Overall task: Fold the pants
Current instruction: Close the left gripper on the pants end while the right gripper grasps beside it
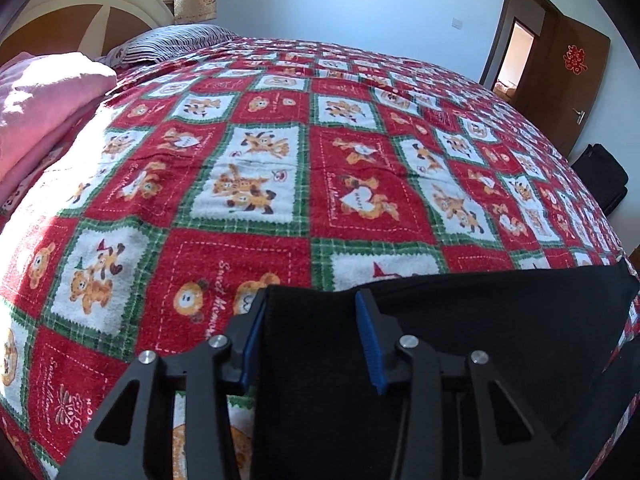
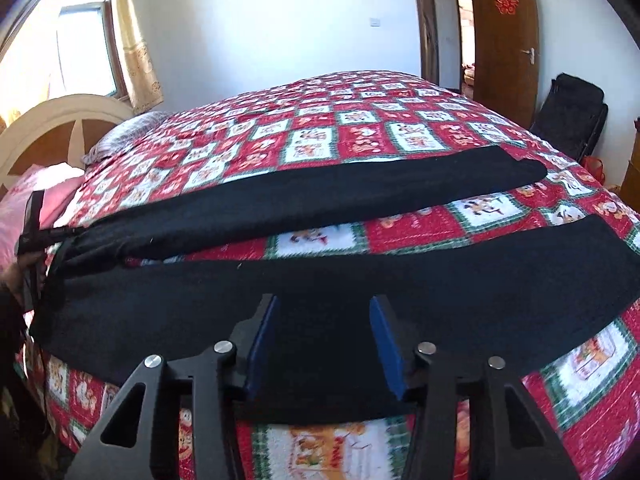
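Black pants lie spread on the red patterned bedspread, legs apart and running to the right, waist at the left. My right gripper is open, its blue pads either side of the near leg's edge. My left gripper is open over the waist end of the pants, with black cloth between its blue pads. The left gripper also shows in the right wrist view at the pants' waist.
A pink quilt and a striped pillow lie by the headboard. A black chair stands past the bed's far right corner, near an open wooden door. A window with curtains is behind the headboard.
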`<state>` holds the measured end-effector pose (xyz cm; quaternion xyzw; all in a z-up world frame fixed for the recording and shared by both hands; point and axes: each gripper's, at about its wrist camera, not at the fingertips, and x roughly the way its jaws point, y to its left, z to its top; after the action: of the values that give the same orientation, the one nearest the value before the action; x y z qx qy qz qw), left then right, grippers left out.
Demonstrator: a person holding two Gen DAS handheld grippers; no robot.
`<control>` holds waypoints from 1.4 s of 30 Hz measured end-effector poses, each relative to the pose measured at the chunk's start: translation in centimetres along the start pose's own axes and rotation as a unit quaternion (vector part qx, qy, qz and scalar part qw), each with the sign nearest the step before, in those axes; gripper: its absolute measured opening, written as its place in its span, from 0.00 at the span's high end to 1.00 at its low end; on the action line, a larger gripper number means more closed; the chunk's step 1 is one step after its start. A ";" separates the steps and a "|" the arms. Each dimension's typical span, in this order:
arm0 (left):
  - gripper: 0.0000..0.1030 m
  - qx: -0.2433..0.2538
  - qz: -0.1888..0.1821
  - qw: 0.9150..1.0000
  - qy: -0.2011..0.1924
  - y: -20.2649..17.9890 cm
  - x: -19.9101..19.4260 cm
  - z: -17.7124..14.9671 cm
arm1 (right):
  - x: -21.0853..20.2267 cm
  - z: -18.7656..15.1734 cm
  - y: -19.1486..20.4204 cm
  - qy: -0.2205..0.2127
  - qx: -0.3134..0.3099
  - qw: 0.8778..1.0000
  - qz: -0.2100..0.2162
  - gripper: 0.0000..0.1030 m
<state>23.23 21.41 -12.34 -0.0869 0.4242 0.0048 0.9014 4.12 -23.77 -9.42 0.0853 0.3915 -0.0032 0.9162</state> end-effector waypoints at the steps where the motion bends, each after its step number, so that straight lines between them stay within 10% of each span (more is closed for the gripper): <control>1: 0.61 -0.003 -0.005 1.000 -0.001 0.1 0.0 0.0 | 0.0 0.6 -0.7 0.000 0.009 1.000 -0.002 0.53; 8: 0.82 -0.012 -0.034 0.999 -0.012 0.5 -0.4 0.3 | -0.8 4.7 -5.8 -0.008 0.028 0.998 -0.048 0.60; 14: 0.80 -0.024 -0.040 0.999 -0.011 1.0 -0.1 0.6 | 1.2 7.3 -10.7 0.023 0.025 0.995 -0.090 0.61; 18: 0.59 -0.019 -0.026 0.999 -0.020 1.1 -0.3 0.8 | 3.2 9.2 -15.4 0.051 0.078 0.992 -0.089 0.61; 23: 0.60 -0.022 -0.033 0.999 -0.019 1.5 -0.2 0.9 | 5.1 12.4 -20.6 0.040 0.115 0.986 -0.110 0.60; 28: 0.82 -0.026 -0.049 0.998 -0.009 1.6 0.3 0.7 | 8.3 16.4 -24.0 0.046 0.129 0.985 -0.103 0.46; 42: 0.82 -0.027 -0.073 0.997 -0.001 2.2 0.2 1.0 | 20.8 21.0 -26.2 0.150 0.066 0.983 -0.083 0.46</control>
<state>23.97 23.70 -12.19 -0.1425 0.4154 -0.0496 0.8971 31.68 -51.63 -14.15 0.1125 0.5295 -0.0926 0.8357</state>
